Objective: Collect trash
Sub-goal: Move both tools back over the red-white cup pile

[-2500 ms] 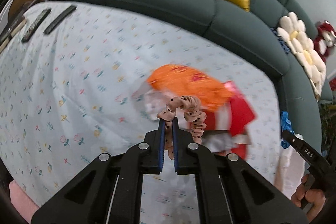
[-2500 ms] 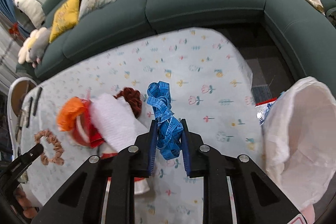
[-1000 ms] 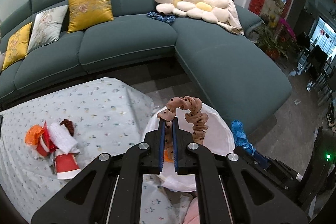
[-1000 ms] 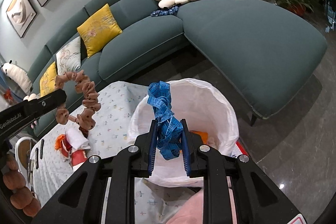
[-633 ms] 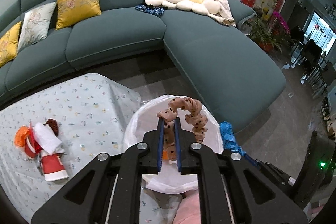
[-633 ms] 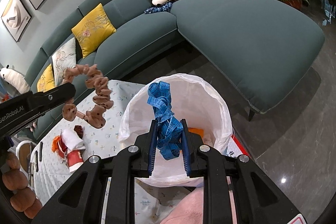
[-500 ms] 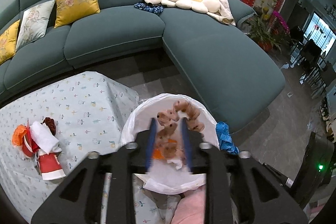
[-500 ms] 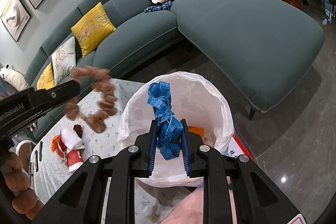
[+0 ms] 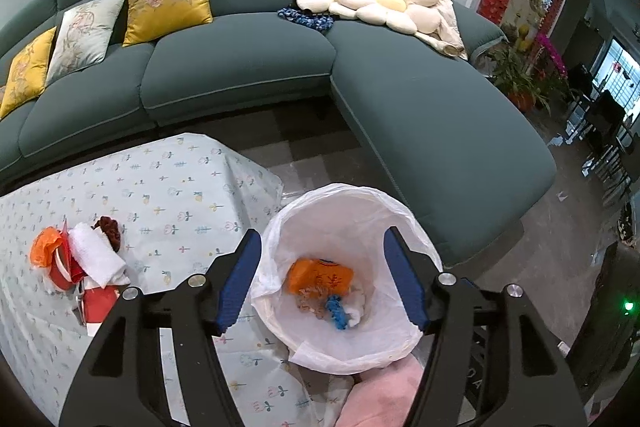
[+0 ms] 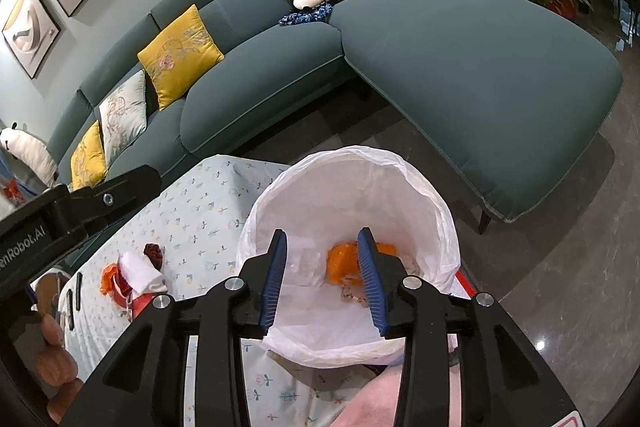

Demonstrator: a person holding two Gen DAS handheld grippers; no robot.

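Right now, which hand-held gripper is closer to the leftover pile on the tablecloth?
Left. The left hand-held gripper hangs over the white trash bag, on the side facing the pile; the right hand-held gripper hangs over the bag further from it.

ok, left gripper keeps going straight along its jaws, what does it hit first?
Most likely the trash at the bottom of the white bag: the left gripper, jaws wide open, points into its mouth at the blue tape and the orange wrapper. Depth is unclear.
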